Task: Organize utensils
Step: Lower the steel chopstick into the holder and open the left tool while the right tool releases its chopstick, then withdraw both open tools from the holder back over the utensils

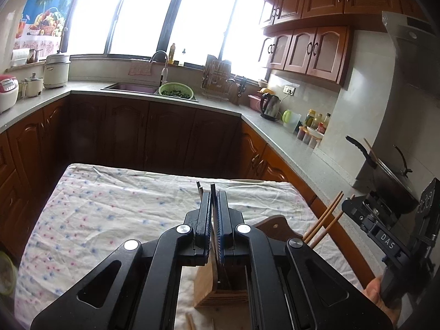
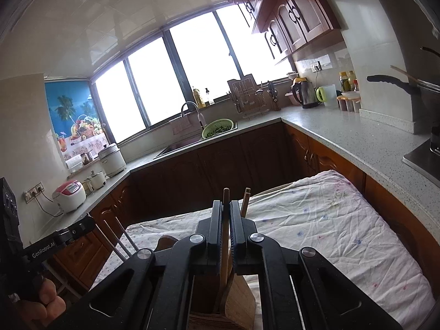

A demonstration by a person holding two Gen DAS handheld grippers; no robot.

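Left wrist view: the black two-finger left gripper [image 1: 214, 200] hides most of the slotted wooden utensil block [image 1: 214, 286] standing below it on the crumpled floral-print tablecloth [image 1: 110, 211]. Its jaws are narrowed onto thin dark metal chopsticks [image 1: 212, 189], whose tips poke out past the fingers. To the right, brown wooden chopsticks [image 1: 324, 222] slant up, gripped in the right gripper [image 1: 354, 200]; the hand behind it is cut off by the frame.

Right wrist view: the right gripper [image 2: 226, 211] is closed narrowly on one brown wooden chopstick, pointing nearly upright above the utensil block [image 2: 236, 297]; a second stick stands just right of the fingers. At far left, the left gripper [image 2: 90, 224] holds the metal chopsticks [image 2: 121, 236].
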